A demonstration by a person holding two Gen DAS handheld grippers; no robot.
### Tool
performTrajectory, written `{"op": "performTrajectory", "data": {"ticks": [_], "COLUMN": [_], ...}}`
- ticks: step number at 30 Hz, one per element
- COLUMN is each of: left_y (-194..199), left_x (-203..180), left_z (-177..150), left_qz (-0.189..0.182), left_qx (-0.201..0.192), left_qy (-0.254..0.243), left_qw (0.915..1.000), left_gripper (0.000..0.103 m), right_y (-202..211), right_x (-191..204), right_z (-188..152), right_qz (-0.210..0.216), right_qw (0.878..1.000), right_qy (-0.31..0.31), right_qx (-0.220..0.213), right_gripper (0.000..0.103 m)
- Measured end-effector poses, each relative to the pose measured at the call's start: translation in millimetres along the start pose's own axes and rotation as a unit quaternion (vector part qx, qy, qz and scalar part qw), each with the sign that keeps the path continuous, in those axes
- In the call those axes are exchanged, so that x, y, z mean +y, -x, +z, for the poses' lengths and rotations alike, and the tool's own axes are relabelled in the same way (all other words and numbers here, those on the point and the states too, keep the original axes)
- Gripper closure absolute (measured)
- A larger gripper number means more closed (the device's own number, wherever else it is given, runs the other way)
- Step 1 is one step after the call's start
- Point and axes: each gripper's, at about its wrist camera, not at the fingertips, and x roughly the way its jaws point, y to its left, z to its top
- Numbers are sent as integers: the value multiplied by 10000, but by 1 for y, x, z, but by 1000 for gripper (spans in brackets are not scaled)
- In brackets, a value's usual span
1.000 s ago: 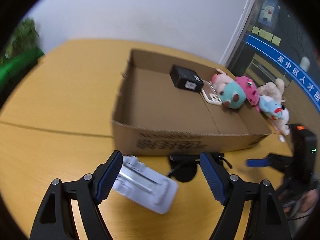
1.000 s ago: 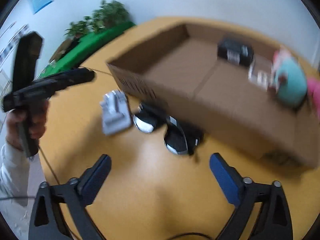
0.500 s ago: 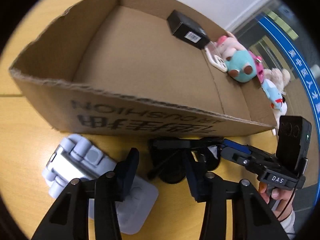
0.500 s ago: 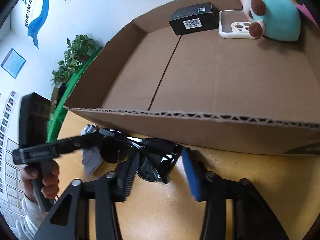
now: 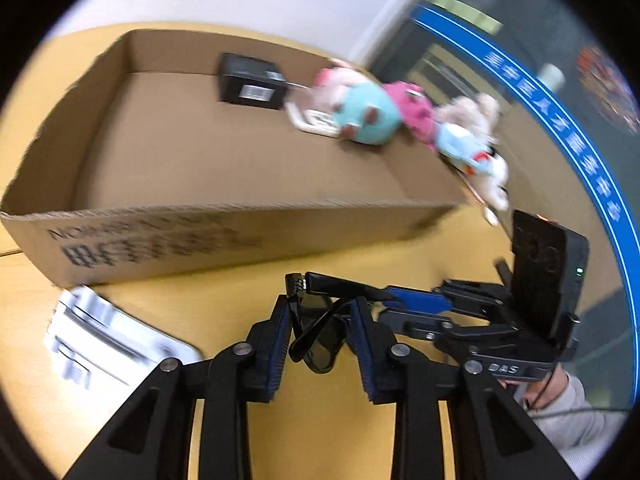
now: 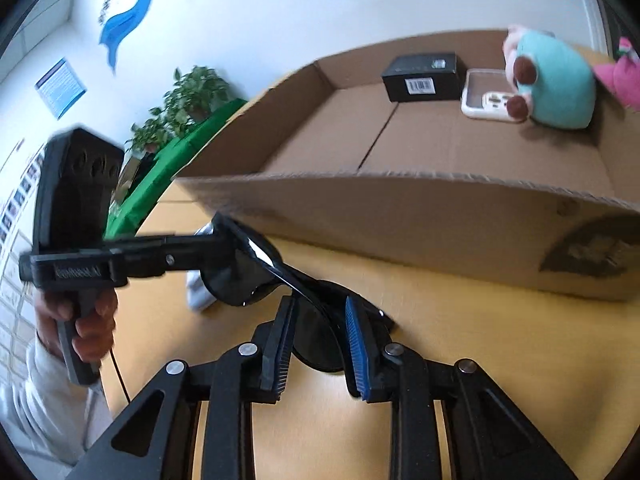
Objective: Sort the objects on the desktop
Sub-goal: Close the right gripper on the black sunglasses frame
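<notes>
Yellow bench (image 5: 224, 300), cardboard box (image 5: 240, 216) waiting: both hand-held grippers, left (image 5: 320, 336) and right (image 6: 318, 338), pinch the sunglasses (image 6: 280, 280) by opposite lenses, sharing the lift.

We see black sunglasses (image 6: 280, 280) with dark glossy lenses, unfolded, one lens facing each wrist camera; they seem raised off the yellow table, though blur leaves that unsure. Just beyond them stands the open cardboard box (image 5: 240, 220), shallow and wide. Inside, at its far wall, lie a black carton (image 6: 422, 76) with a barcode label, a white phone case (image 6: 486, 98) flat beside it, and a teal plush (image 6: 556, 84) resting partly on the case. A white ribbed device (image 5: 104, 340) lies on the table near the box's front corner.
</notes>
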Motion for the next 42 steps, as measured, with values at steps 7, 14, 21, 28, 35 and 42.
{"op": "performTrajectory", "data": {"ticks": [7, 14, 21, 28, 35, 42], "left_y": [-4, 7, 22, 31, 39, 41], "left_x": [-5, 4, 18, 22, 30, 29], "left_z": [-28, -55, -76, -87, -92, -97], "left_qz": [-75, -6, 102, -8, -157, -248], "left_qx": [216, 134, -86, -279, -334, -425], "left_qy": [225, 582, 866, 920, 924, 940], "left_qw": [9995, 9982, 9962, 9954, 9950, 9944], "left_gripper": [74, 79, 79, 79, 79, 79], "right_y": [36, 57, 22, -6, -11, 11], "right_x": [-1, 44, 80, 86, 102, 99], "right_z": [-23, -7, -11, -20, -37, -49], "right_qz": [-1566, -1742, -1037, -1497, -1790, -2063], "right_qw": [9846, 9680, 9711, 9802, 9626, 9352], "right_qy": [689, 1751, 1719, 619, 1689, 2557], "right_qx": [362, 452, 1293, 1140, 1133, 1319], "right_gripper": [55, 53, 67, 52, 54, 54]}}
